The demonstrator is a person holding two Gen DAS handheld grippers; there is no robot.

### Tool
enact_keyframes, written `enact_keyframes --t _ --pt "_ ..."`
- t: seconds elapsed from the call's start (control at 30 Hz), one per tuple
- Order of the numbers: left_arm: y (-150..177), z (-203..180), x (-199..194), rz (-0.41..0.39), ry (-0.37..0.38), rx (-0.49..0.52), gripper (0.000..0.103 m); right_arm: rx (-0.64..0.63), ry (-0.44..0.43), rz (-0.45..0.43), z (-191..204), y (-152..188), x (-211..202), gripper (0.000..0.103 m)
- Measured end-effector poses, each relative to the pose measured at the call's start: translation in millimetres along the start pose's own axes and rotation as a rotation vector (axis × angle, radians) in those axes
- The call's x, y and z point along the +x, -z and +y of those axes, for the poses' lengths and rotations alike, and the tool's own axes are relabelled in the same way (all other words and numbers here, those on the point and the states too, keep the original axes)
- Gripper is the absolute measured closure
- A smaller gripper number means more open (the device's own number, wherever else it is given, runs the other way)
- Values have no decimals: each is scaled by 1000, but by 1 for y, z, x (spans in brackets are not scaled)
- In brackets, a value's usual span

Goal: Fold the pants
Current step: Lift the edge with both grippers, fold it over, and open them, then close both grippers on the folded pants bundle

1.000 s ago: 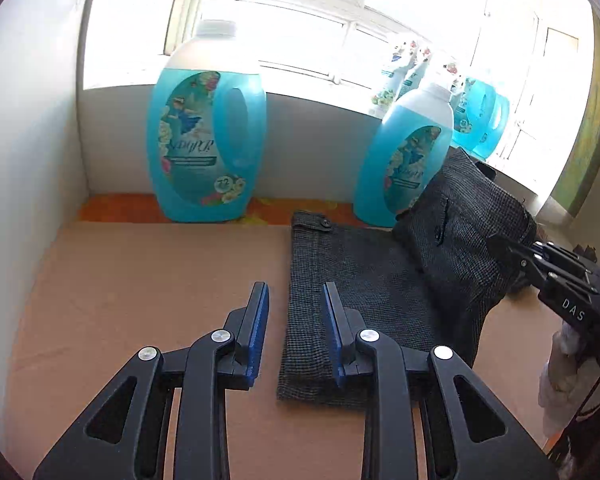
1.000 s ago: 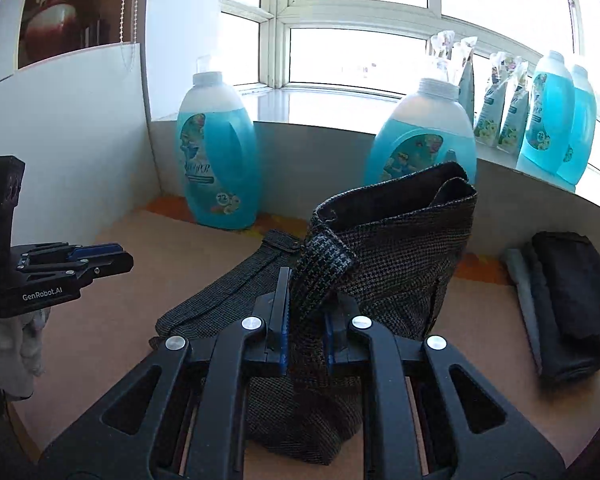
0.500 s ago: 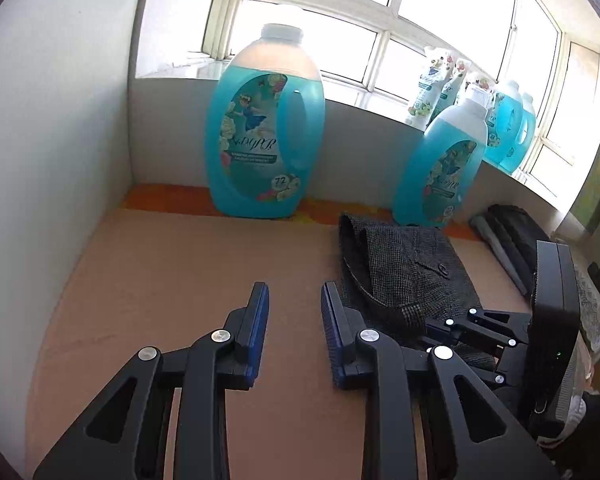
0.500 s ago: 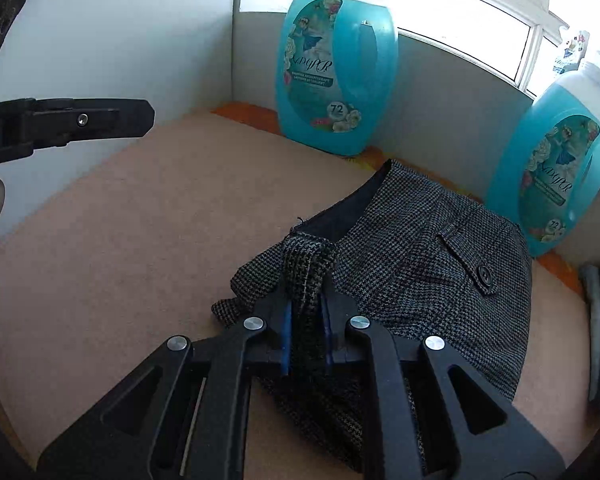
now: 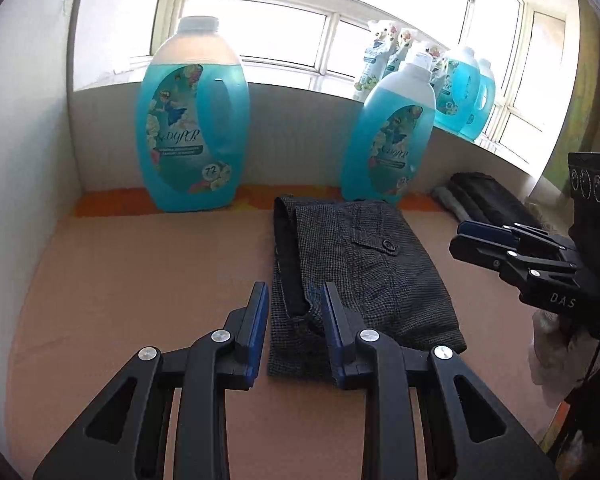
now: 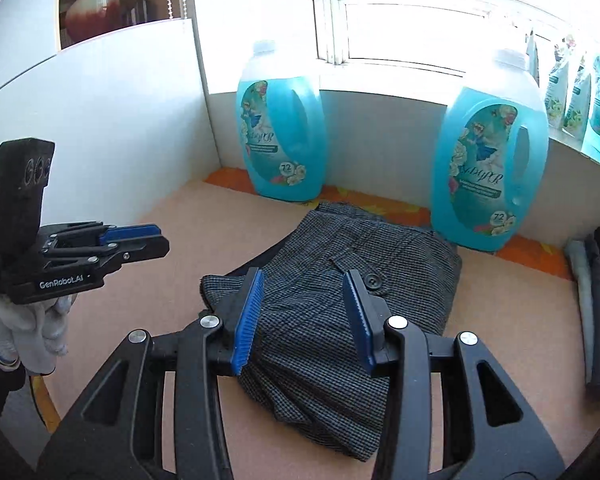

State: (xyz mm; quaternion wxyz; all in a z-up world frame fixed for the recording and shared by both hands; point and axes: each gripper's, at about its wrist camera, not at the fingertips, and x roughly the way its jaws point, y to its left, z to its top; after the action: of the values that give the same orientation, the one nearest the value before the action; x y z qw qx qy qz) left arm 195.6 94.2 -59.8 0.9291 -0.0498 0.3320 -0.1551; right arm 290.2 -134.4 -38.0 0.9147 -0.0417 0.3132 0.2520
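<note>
The dark grey checked pants [image 5: 363, 264] lie folded in a compact bundle on the tan table, a buttoned pocket flap facing up; they also show in the right wrist view [image 6: 339, 296]. My left gripper [image 5: 296, 312] is open and empty, above the bundle's near left edge. It shows from the side in the right wrist view [image 6: 140, 240]. My right gripper [image 6: 303, 300] is open and empty, just above the bundle's near part. It appears at the right of the left wrist view [image 5: 487, 240].
Two large blue detergent bottles [image 5: 192, 120] [image 5: 387, 136] stand against the low back wall behind the pants. Other folded dark garments [image 5: 483, 196] lie at the right. A white side panel [image 5: 16, 160] bounds the table on the left. More bottles stand on the windowsill.
My right gripper carried the pants' end over, laid it on the bundle, then opened and drew back. My left gripper stayed open and shifted toward the bundle.
</note>
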Motion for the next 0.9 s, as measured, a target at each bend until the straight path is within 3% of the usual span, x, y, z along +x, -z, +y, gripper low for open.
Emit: enact_keyframes --t 0.07,0.2,0.27,0.53,0.9 --pt "2 -17 9 18 15 41 78 59 19 22 -24 -2 4 58" --pt "4 -39 30 64 40 84 77 155 31 65 -66 1 17 37" --pt "6 -44 40 90 53 87 74 199 35 96 -83 4 28 37" --pt "23 -34 80 177 -35 111 72 394 -62 186 -135 12 77 35" --pt "25 -23 79 172 -6 60 64 562 -169 207 -172 15 134 31"
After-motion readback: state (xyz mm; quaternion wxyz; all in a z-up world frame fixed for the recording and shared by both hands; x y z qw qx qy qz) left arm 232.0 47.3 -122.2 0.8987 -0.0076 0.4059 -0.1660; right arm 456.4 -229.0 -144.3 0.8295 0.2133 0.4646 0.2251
